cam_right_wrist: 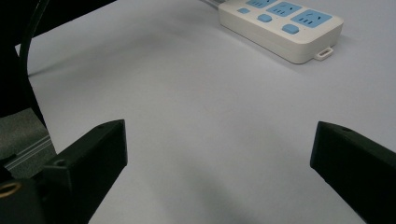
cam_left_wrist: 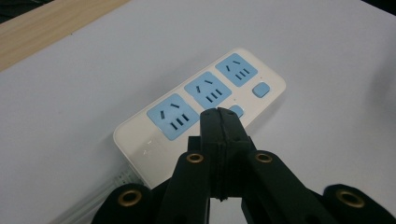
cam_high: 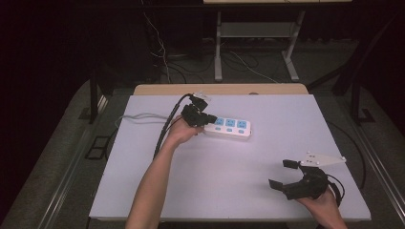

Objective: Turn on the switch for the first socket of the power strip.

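Note:
A white power strip (cam_high: 231, 129) with three blue sockets lies flat near the middle of the white table top (cam_high: 239, 191). In the left gripper view the power strip (cam_left_wrist: 201, 107) shows blue switch buttons (cam_left_wrist: 261, 89) beside the sockets. My left gripper (cam_high: 213, 119) is shut, with nothing between its jaws, and its tip (cam_left_wrist: 218, 114) hovers over the strip's near edge by the first socket. My right gripper (cam_high: 282, 173) stands wide open at the table's front right, far from the strip. The right gripper view has the power strip (cam_right_wrist: 285, 28) at the top.
A grey cord (cam_high: 141, 116) runs from the strip's left end toward the table's left edge. A wooden table edge (cam_high: 219, 89) lies behind the white surface. Dark floor, cables and table legs (cam_high: 218, 47) are beyond.

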